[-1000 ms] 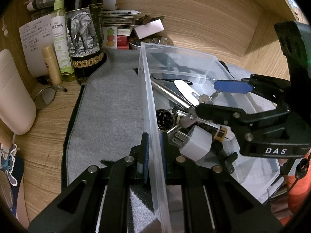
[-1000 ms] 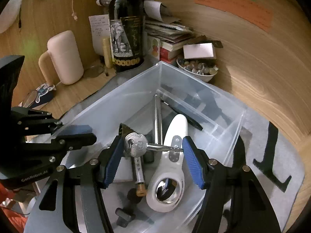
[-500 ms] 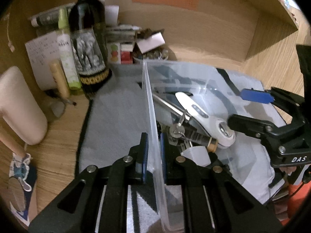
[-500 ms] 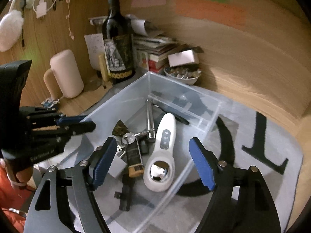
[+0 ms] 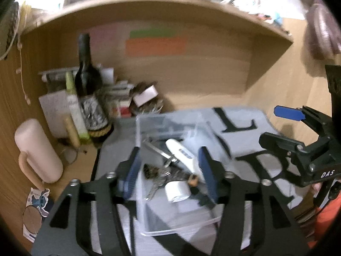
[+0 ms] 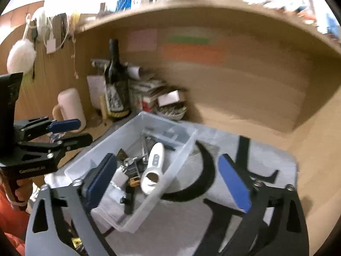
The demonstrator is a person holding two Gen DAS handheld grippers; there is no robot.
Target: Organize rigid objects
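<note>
We found the clear plastic bin (image 6: pixel 181 147) on the grey lettered mat (image 5: pixel 245 115), holding a white handheld device (image 6: pixel 154 166) and keys (image 5: pixel 157 181). The left gripper (image 5: pixel 168 170) and right gripper (image 6: pixel 168 181) were both opening, nothing clamped. "DAS" was legible on the right gripper.

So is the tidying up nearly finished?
Looks close. The keys, white handheld device and other small things lie inside the clear bin. The left gripper and right gripper hold nothing, their jaws opening. Nothing loose shows on the grey mat.
</note>
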